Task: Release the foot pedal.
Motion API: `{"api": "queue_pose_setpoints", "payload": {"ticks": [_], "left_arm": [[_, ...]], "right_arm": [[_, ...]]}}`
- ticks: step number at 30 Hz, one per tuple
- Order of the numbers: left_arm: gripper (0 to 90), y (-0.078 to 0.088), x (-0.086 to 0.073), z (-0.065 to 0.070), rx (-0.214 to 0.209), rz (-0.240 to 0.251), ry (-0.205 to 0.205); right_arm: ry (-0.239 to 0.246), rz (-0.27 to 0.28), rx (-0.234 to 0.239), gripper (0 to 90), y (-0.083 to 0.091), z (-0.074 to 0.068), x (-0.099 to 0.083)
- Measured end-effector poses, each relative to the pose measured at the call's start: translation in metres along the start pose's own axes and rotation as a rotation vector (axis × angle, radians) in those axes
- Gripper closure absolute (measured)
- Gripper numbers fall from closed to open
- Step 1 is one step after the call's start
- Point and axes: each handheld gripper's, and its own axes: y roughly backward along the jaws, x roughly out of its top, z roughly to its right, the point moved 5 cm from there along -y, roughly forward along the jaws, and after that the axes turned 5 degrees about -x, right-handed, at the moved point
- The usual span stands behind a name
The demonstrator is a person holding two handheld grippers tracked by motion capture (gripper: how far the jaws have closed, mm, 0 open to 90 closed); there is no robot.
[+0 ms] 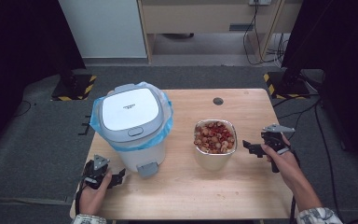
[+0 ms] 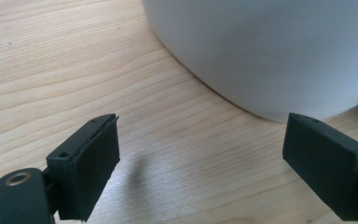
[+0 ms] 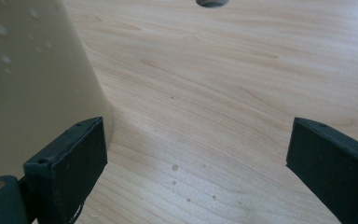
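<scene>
On the desk (image 1: 182, 186), the left hand-held gripper (image 1: 116, 178) sits spread wide just beside the bin (image 1: 133, 123); the right hand-held gripper (image 1: 250, 147), also spread, hovers near the bowl (image 1: 215, 143).

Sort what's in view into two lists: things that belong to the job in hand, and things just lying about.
In the job:
- pedal bin, lid shut, blue liner, beside the left gripper
- metal container of food scraps, beside the right gripper
- both grippers open, holding nothing

Lying about:
- cables on the floor beyond the table
- black stand bases with hazard stripes
</scene>
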Motion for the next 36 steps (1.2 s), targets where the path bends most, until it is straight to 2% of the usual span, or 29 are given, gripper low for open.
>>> {"api": "queue_pose_setpoints", "payload": {"ticks": [4,10,15,21,27,31,36], "left_arm": [[9.9,-0.004,-0.001,-0.008,0.011,-0.010,0.009],[9.9,-0.011,-0.002,-0.017,0.024,-0.028,0.010],[9.7,-0.014,-0.002,-0.020,0.026,-0.030,0.010],[8.4,-0.018,-0.001,-0.021,0.025,-0.032,-0.007],[6.4,-0.020,-0.002,-0.021,-0.004,-0.025,0.025],[5.2,-0.021,-0.001,-0.019,-0.011,-0.027,0.015],[4.6,-0.021,-0.002,-0.019,-0.015,-0.028,0.016]], "right_arm": [[-0.009,-0.021,-0.011,5.6,-0.009,0.002,-0.007],[-0.053,-0.036,-0.053,5.7,-0.023,0.009,-0.013],[-0.070,-0.049,-0.078,5.7,-0.032,0.011,-0.017],[-0.065,-0.061,-0.086,5.5,-0.038,0.010,-0.020],[-0.044,-0.081,-0.092,4.9,-0.043,0.005,-0.024],[-0.031,-0.104,-0.094,4.8,-0.046,0.003,-0.028],[0.007,-0.121,-0.148,3.9,-0.046,-0.001,-0.033]]}}
